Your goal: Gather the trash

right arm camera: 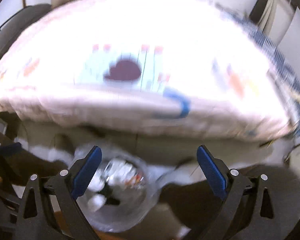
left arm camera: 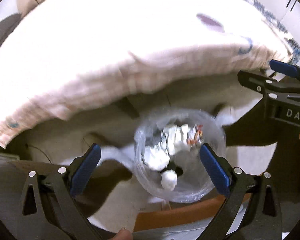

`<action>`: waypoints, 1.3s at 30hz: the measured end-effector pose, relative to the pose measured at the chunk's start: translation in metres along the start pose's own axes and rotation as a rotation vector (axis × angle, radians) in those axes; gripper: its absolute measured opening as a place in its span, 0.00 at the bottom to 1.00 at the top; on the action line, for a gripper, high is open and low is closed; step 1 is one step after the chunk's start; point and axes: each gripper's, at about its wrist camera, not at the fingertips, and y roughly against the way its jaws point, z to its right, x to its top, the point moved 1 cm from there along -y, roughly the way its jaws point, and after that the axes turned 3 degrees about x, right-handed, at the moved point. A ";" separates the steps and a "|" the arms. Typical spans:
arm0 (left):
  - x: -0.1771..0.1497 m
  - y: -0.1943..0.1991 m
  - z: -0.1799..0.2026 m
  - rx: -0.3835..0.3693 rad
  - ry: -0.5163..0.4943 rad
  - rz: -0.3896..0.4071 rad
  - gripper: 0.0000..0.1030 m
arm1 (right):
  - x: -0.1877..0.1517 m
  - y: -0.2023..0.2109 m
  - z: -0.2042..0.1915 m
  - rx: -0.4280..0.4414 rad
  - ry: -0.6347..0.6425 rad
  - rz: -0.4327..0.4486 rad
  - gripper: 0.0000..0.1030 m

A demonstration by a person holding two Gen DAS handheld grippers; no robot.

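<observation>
Both the left gripper [left arm camera: 150,160] and right gripper [right arm camera: 149,164] are hanging wide open, holding nothing, over that flimsy, crinkly trash bag [left arm camera: 179,156], probably lightest grabbed by its rim.

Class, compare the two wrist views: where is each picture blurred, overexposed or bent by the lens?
Left wrist view: the cloth is blown out white, the lined bin slightly smeared. Right wrist view: blur is heavier, smearing cloth and bin. Both: fisheye curvature, dark corners.

"DAS" in white letters on right gripper [left arm camera: 285,76] body.
</observation>
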 end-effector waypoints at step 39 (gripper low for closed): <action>0.092 0.130 -0.062 -0.153 -0.048 0.794 0.94 | 0.112 0.103 0.034 0.375 0.165 0.599 0.92</action>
